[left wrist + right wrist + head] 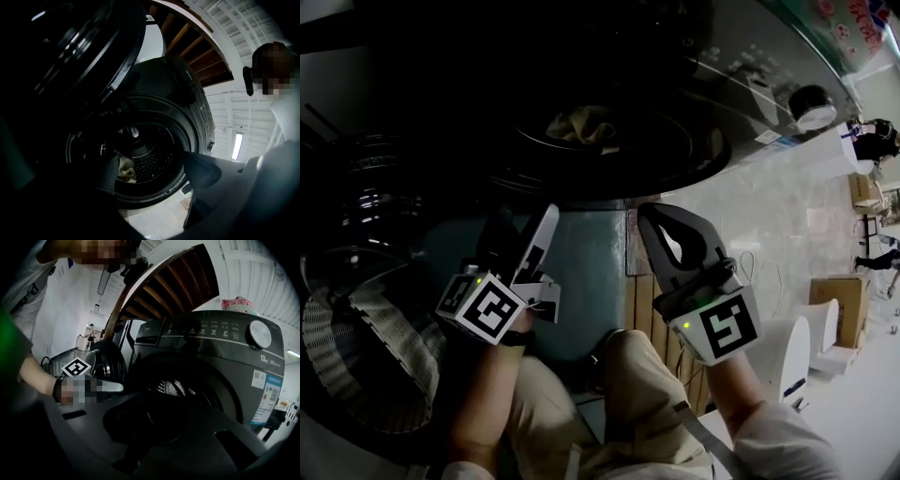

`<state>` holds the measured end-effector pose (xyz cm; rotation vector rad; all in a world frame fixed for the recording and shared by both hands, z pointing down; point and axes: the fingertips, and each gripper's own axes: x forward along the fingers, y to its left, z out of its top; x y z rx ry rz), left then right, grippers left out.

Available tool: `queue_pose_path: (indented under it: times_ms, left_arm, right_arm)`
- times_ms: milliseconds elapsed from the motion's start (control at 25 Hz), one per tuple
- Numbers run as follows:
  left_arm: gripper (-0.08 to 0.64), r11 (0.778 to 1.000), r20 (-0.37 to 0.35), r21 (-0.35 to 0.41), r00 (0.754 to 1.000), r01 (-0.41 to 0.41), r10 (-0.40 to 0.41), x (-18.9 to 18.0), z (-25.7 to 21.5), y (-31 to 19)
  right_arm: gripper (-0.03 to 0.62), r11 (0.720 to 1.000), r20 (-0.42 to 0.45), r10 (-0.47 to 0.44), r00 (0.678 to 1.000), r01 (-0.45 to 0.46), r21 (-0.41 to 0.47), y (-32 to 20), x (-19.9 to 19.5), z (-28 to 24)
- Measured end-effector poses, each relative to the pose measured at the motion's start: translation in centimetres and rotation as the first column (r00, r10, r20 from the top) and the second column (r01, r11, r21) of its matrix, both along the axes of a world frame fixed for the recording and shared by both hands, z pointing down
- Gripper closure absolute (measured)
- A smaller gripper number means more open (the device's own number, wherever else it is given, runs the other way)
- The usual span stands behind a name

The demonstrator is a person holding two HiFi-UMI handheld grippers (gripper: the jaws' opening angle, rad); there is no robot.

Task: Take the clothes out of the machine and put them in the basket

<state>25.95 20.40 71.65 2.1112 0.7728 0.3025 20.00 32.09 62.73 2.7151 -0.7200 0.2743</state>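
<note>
The machine point(741, 94) is dark grey with a silver dial point(813, 105). The cloth point(125, 169) is pale yellow. The basket point(356, 361) is white, patterned with small holes. The trousers point(628, 394) are khaki. The left gripper point(523, 223) and right gripper point(649, 214) carry white cubes with black square markers.

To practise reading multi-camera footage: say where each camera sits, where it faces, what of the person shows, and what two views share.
Head view: on the person's head, steeply down onto drum, basket, left claw, right claw, forearms, knees.
Left gripper view: on the left claw, facing into the drum between its parted jaws; the person's torso at right.
Right gripper view: on the right claw, facing the machine's front; the person's left forearm and left claw at left.
Shared: head and left gripper views both show the drum's yellowish cloth.
</note>
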Motion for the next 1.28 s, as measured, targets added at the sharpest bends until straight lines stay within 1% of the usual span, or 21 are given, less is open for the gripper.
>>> queue_pose_path:
  times_ms: [80,160,280,400,480,640,760,920,1080,1160,1280]
  left_arm:
    - [0.138,1.0,-0.018,-0.009,1.0,-0.024,0.024,0.9,1.4,1.2]
    - [0.138,0.998,-0.038,-0.011,0.998,-0.054,0.054,1.9,2.8,2.5]
    - [0.138,0.995,-0.071,0.025,0.993,-0.094,0.096,3.8,4.8,3.9]
    - [0.138,0.993,-0.096,0.031,0.989,-0.111,0.114,5.5,5.9,5.3]
    - [0.138,0.992,-0.103,0.033,0.986,-0.125,0.128,6.6,6.4,6.7]
    - [0.138,0.979,-0.06,0.091,0.98,-0.181,0.187,8.9,7.5,9.0]
    - [0.138,0.97,-0.004,0.123,0.978,-0.208,0.21,11.6,8.0,10.8]
    - [0.137,0.953,0.056,0.207,0.975,-0.222,0.215,15.0,9.4,13.0]
    - [0.137,0.938,0.083,0.284,0.979,-0.2,0.184,17.9,10.4,14.0]
    - [0.137,0.931,0.103,0.311,0.981,-0.189,0.165,19.2,11.0,14.3]
    - [0.137,0.912,0.118,0.362,0.98,-0.194,0.161,20.7,11.8,15.0]
  right_arm:
    - [0.58,1.0,-0.015,-0.003,1.0,0.003,-0.002,0.4,0.3,2.1]
    - [0.58,1.0,-0.032,0.014,0.999,-0.014,-0.009,1.3,0.8,4.2]
    - [0.58,0.999,-0.073,0.044,0.996,-0.043,0.004,2.2,1.3,6.6]
    - [0.58,0.998,-0.091,0.065,0.994,-0.064,0.012,3.2,1.1,8.3]
    - [0.58,0.997,-0.118,0.076,0.99,-0.075,0.013,3.8,0.9,8.6]
    - [0.58,0.995,-0.178,0.1,0.979,-0.095,0.037,4.3,0.3,8.2]
    - [0.58,0.994,-0.202,0.111,0.973,-0.105,0.042,4.7,0.0,8.1]
    - [0.58,0.993,-0.212,0.115,0.97,-0.11,0.037,5.3,-0.4,8.5]
    - [0.58,0.992,-0.214,0.123,0.969,-0.114,0.055,6.3,-0.6,8.6]
    - [0.58,0.992,-0.218,0.121,0.968,-0.109,0.063,6.7,-0.6,8.5]
    - [0.58,0.993,-0.219,0.112,0.969,-0.099,0.072,7.3,-0.8,8.5]
